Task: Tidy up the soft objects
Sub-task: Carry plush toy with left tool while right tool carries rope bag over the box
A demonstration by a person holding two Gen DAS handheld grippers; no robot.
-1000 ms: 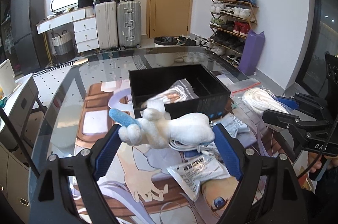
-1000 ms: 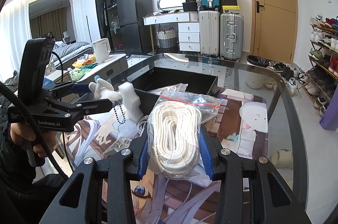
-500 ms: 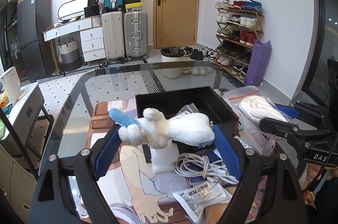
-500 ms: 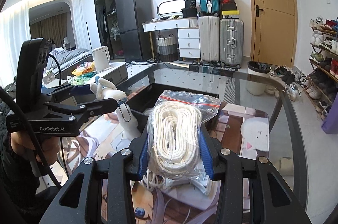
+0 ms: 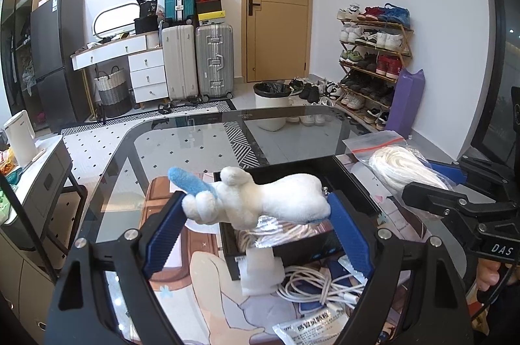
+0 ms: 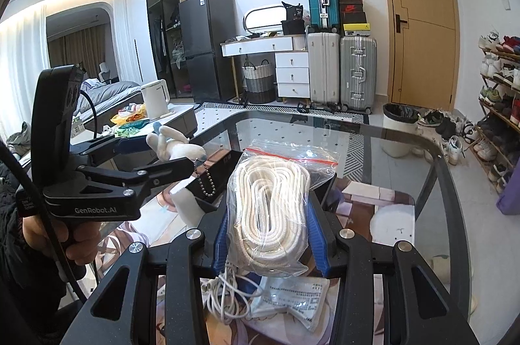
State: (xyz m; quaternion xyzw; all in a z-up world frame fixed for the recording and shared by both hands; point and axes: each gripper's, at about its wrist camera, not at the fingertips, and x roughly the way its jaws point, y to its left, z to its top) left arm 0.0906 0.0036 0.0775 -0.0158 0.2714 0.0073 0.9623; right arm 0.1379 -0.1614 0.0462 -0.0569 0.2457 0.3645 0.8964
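My left gripper [image 5: 256,215] is shut on a white plush toy [image 5: 266,202] with a blue ear, held in the air over the near end of a black box [image 5: 354,182]. The toy's bead chain [image 6: 204,182] hangs below it in the right wrist view. My right gripper [image 6: 269,215] is shut on a clear zip bag of white rope [image 6: 269,202], held above the table to the right of the box; the bag also shows in the left wrist view [image 5: 399,163]. The box holds a bagged cable [image 5: 279,231].
A glass table [image 5: 182,156] carries a printed mat. Near its front lie a white cable coil [image 5: 325,283], a white foam block [image 5: 260,270] and a printed sachet [image 5: 312,328]. Suitcases, a shoe rack, a bin and a side cabinet with a kettle stand around the table.
Both grippers have risen and moved back with their loads. The plush toy now hangs higher over the box, and the rope bag is higher above the table.
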